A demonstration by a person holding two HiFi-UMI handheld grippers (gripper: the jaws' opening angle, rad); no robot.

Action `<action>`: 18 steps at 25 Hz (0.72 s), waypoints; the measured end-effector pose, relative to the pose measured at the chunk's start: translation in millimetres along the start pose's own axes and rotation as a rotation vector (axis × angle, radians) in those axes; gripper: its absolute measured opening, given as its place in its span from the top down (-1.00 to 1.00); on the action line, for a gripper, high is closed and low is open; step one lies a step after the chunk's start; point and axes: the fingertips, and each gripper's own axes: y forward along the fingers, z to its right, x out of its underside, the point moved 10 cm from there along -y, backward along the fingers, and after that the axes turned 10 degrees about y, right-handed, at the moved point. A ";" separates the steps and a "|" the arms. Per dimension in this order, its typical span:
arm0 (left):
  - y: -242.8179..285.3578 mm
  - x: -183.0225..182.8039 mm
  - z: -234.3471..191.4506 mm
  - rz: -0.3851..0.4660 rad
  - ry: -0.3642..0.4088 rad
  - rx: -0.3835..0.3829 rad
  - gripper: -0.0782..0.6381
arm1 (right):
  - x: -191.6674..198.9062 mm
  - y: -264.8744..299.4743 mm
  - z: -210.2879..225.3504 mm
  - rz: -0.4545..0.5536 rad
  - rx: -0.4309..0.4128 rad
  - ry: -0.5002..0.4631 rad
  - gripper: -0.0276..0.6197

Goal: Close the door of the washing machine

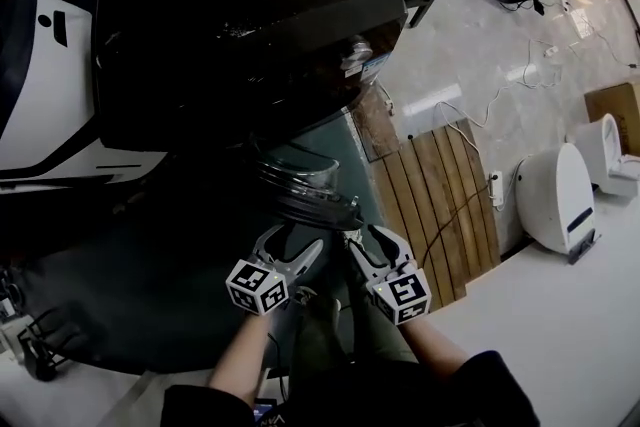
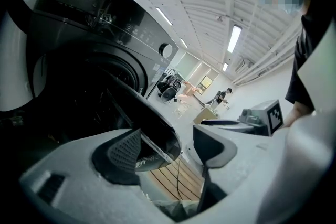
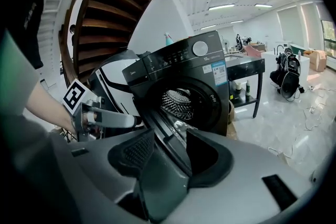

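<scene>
Open door (image 1: 305,190): stiff, hinged, glass-centred; should swing lightly if pushed at its rim. Jaws apart, rim between them, unclamped: left hand-held gripper (image 1: 292,245), right hand-held gripper (image 1: 375,243)

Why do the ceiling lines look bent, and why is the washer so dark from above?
Left gripper view: a wide-angle lens bows the ceiling beams, corners go black. Head view: the black washing machine is underlit, nearly featureless. Right gripper view: brighter, drum crisp.
</scene>
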 end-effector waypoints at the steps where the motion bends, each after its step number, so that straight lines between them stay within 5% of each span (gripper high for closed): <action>1: 5.4 -4.5 -2.0 0.009 -0.001 -0.002 -0.10 | -2.2 4.8 4.7 0.001 0.004 0.002 0.33; 10: 41.0 -34.3 -20.7 0.068 0.005 -0.006 -0.04 | -20.5 48.8 39.7 0.009 0.042 0.016 0.35; 18: 66.0 -46.8 -32.0 0.101 -0.001 -0.003 -0.04 | -20.9 80.8 70.4 0.038 0.084 0.120 0.39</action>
